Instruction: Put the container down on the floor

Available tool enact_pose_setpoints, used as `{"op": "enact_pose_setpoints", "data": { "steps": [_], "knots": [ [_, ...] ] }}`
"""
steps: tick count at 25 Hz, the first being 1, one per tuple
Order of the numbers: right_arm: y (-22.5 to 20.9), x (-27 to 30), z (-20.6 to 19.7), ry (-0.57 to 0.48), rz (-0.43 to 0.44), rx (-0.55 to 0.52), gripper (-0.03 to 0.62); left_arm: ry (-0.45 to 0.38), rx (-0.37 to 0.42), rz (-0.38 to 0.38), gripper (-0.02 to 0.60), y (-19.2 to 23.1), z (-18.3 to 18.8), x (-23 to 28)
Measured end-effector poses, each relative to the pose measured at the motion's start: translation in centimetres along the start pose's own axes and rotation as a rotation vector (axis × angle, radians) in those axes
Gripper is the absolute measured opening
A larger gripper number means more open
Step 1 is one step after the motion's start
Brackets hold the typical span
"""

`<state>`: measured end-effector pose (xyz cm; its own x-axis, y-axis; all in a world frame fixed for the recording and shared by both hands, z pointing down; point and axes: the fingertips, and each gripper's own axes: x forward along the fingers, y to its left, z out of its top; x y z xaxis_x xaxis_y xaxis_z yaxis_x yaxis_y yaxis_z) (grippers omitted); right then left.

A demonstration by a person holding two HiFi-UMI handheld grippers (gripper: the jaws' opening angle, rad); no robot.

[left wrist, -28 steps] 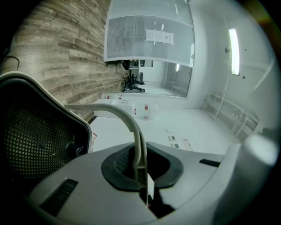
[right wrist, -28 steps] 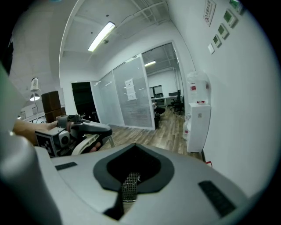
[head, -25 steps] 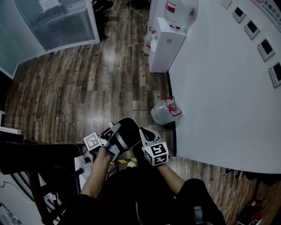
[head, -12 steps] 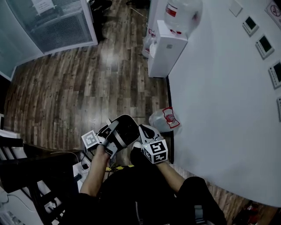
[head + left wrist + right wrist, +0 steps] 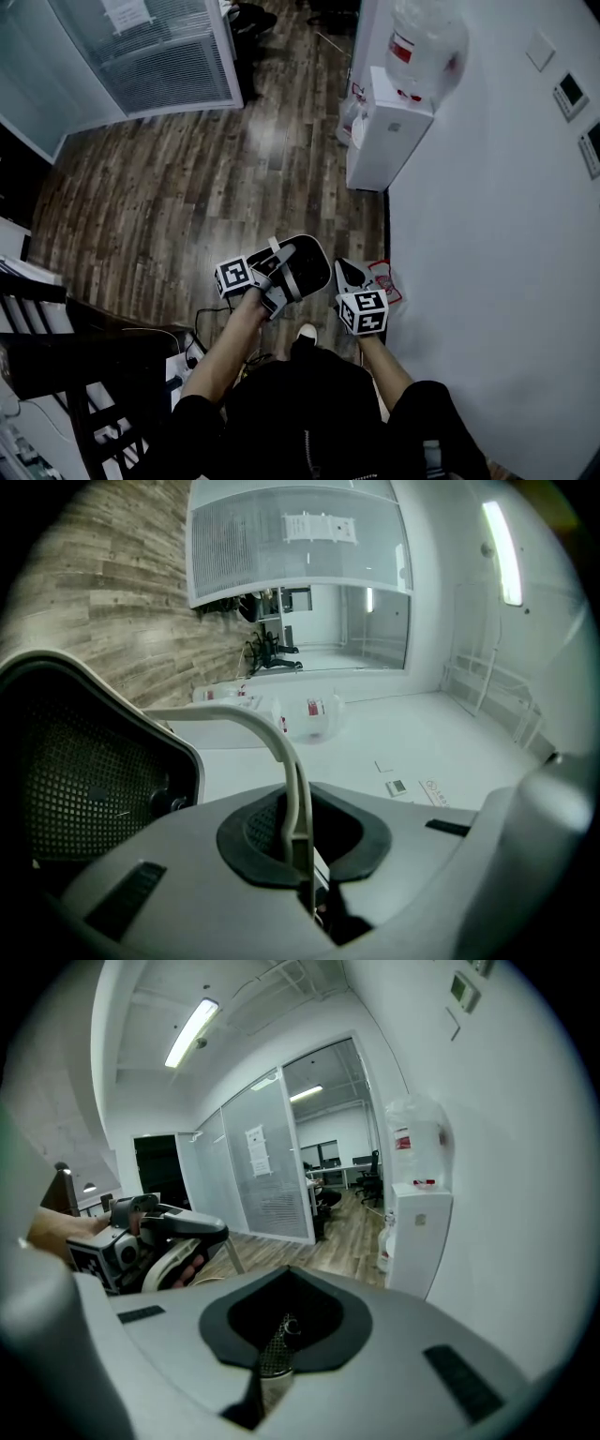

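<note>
The container (image 5: 302, 262) is a dark mesh bin with a pale rim, carried above the wooden floor (image 5: 187, 187). In the left gripper view its mesh wall (image 5: 84, 780) fills the left side. A thin pale handle (image 5: 272, 738) arcs from it into the jaws. My left gripper (image 5: 278, 281) (image 5: 305, 878) is shut on that handle. My right gripper (image 5: 349, 275) (image 5: 272, 1354) hangs just right of the container, apart from it, jaws together with nothing seen between them. The right gripper view shows the left gripper (image 5: 117, 1246) with the person's hand behind it.
A white water dispenser (image 5: 389, 141) (image 5: 417, 1232) with a bottle (image 5: 422, 37) on top stands ahead against the white wall (image 5: 506, 234). A red-labelled bottle (image 5: 384, 279) lies on the floor behind the right gripper. Glass partition (image 5: 159, 56) far left; dark furniture (image 5: 56, 347) at near left.
Both grippers have travelled forward along the wall with the container; the dispenser is nearer. The floor bottle, once ahead of the grippers, is now mostly hidden behind the right one.
</note>
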<state>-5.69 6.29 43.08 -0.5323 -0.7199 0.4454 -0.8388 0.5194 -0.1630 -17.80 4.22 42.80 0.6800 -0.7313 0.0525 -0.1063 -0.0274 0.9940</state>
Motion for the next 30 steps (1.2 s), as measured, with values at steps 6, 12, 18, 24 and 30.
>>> {"op": "enact_pose_setpoints", "data": {
  "steps": [6, 12, 18, 24, 30],
  "knots": [
    [-2.6, 2.2, 1.0, 0.004, -0.012, -0.006, 0.011, -0.004, -0.013, -0.028, 0.020, 0.1, 1.3, 3.9],
    [-3.5, 2.7, 2.2, -0.017, -0.029, 0.001, 0.011, 0.021, -0.006, -0.046, 0.020, -1.0, 1.4, 6.0],
    [-3.7, 3.0, 2.3, -0.017, -0.033, 0.011, 0.011, 0.040, 0.017, -0.035, 0.020, -0.9, 1.8, 7.0],
    [-4.4, 4.2, 2.7, -0.007, -0.051, 0.014, 0.011, 0.064, 0.013, -0.025, 0.020, -0.1, 3.0, 8.2],
    [-5.1, 6.9, 4.0, -0.004, -0.085, 0.025, 0.011, 0.095, -0.008, -0.037, 0.020, 0.4, 5.6, 10.0]
  ]
}}
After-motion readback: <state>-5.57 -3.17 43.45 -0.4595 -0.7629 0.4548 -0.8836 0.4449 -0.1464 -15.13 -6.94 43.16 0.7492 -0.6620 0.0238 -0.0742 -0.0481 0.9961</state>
